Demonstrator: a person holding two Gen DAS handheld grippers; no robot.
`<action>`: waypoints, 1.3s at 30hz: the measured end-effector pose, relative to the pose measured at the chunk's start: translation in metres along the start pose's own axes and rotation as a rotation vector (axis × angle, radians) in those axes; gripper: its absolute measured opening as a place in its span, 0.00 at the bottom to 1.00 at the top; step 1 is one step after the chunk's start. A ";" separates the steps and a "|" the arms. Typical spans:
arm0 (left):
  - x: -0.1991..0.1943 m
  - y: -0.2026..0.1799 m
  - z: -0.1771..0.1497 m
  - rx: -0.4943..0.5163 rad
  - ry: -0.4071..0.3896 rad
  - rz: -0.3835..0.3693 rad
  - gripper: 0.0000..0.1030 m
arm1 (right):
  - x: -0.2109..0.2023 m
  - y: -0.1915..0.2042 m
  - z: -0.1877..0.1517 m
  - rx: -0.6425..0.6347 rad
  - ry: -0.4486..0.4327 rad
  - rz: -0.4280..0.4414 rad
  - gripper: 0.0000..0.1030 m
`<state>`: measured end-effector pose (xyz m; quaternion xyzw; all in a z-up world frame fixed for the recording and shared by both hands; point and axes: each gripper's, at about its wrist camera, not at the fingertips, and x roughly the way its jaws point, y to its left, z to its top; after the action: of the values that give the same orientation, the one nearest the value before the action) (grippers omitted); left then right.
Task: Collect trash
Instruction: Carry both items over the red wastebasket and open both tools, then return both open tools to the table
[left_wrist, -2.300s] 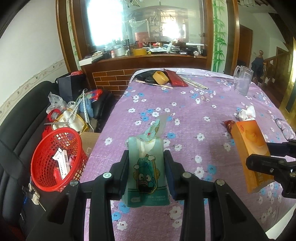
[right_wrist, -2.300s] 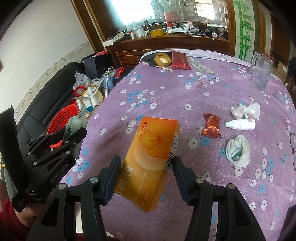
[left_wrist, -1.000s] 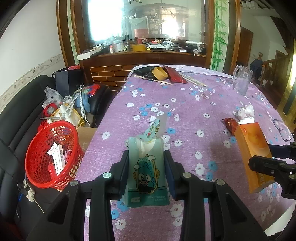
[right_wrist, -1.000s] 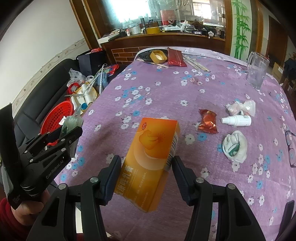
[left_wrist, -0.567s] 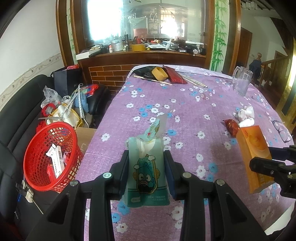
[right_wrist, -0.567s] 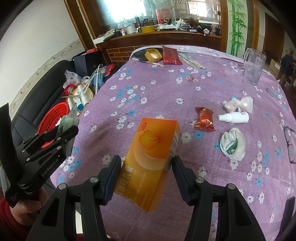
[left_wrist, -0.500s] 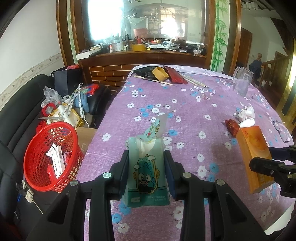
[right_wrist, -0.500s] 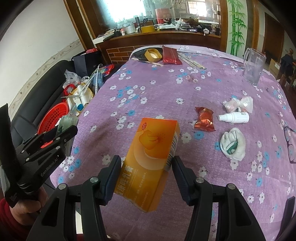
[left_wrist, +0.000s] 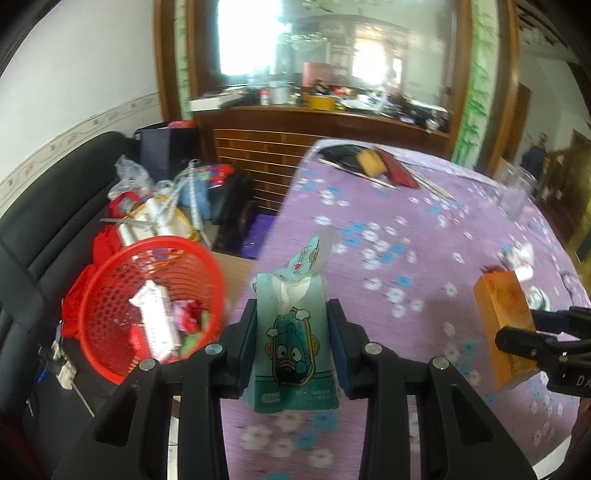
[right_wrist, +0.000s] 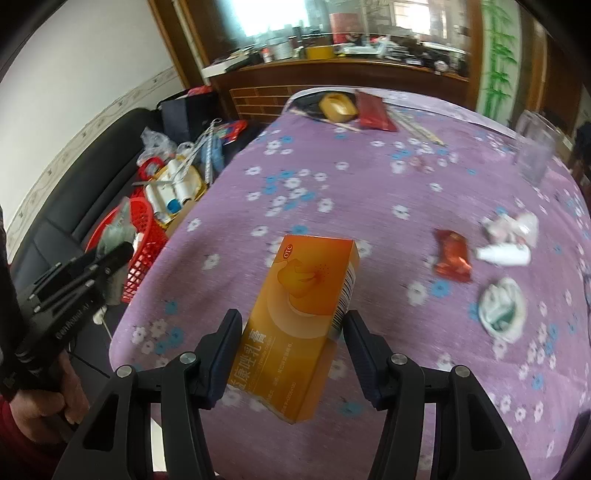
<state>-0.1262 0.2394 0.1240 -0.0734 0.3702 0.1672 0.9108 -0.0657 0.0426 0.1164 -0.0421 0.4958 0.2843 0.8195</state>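
My left gripper (left_wrist: 293, 341) is shut on a teal tissue pack (left_wrist: 293, 345) with a cartoon face, held above the table's left edge. A red mesh basket (left_wrist: 110, 295) with wrappers in it sits on the black sofa just left of it. My right gripper (right_wrist: 293, 354) is shut on an orange medicine box (right_wrist: 306, 314) over the purple flowered tablecloth (right_wrist: 332, 192). That box (left_wrist: 504, 328) also shows at the right of the left wrist view. On the cloth lie a red wrapper (right_wrist: 452, 254), a white bottle (right_wrist: 504, 254), crumpled plastic (right_wrist: 511, 225) and a white-green wad (right_wrist: 502, 310).
A glass jug (right_wrist: 535, 151), a tape roll (right_wrist: 338, 105) and a red pouch (right_wrist: 373, 107) stand at the table's far end. Bags and clutter (left_wrist: 159, 206) fill the sofa beyond the basket. A wooden counter (left_wrist: 314, 125) lies behind the table.
Both grippers have swung left with their loads. The red basket now sits closer to the tissue pack in the left wrist view, and the picture is blurred by motion.
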 end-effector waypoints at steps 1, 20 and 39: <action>0.000 0.009 0.002 -0.013 -0.002 0.012 0.34 | 0.004 0.007 0.004 -0.014 0.004 0.007 0.59; 0.019 0.177 0.014 -0.276 0.017 0.122 0.38 | 0.077 0.201 0.104 -0.309 0.016 0.269 0.60; 0.009 0.161 0.002 -0.247 -0.027 0.144 0.62 | 0.093 0.199 0.114 -0.251 0.022 0.306 0.64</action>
<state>-0.1769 0.3928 0.1173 -0.1562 0.3388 0.2773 0.8854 -0.0446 0.2879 0.1378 -0.0710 0.4658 0.4648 0.7496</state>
